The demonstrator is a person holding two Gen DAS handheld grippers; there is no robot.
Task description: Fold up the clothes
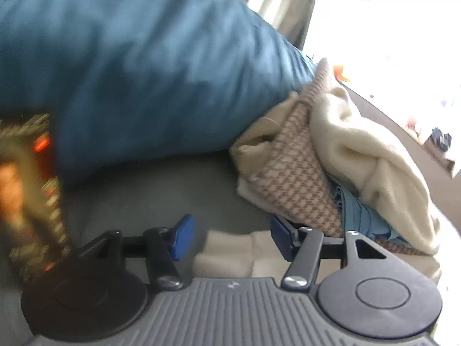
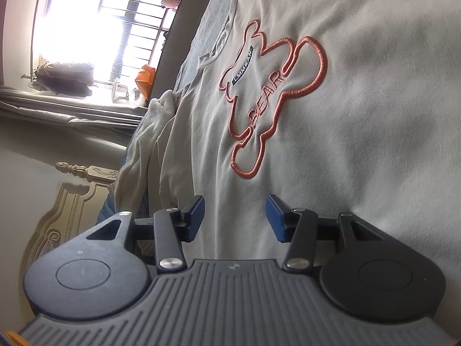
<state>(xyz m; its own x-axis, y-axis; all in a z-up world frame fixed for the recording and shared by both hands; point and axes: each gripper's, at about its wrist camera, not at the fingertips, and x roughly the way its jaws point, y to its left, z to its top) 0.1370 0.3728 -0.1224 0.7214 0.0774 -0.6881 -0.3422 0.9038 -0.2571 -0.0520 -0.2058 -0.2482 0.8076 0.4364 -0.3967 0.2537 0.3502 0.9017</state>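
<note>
Both tongs stood with their blue pads apart and held nothing. Between the fingers of the left gripper (image 1: pixel 230 238) lay a cream folded cloth (image 1: pixel 227 255) on the grey bed sheet (image 1: pixel 149 201). Beyond it a pile of clothes (image 1: pixel 331 161), with a houndstooth piece and a cream fleece, leaned against a teal pillow (image 1: pixel 138 66). The right gripper (image 2: pixel 234 219) hovered close over a pale grey sweatshirt (image 2: pixel 374 101), spread flat, with an orange embroidered bear outline (image 2: pixel 268 98) marked "BEAR". Further away were a barred window (image 2: pixel 115 26) and a carved headboard (image 2: pixel 66 204).
</note>
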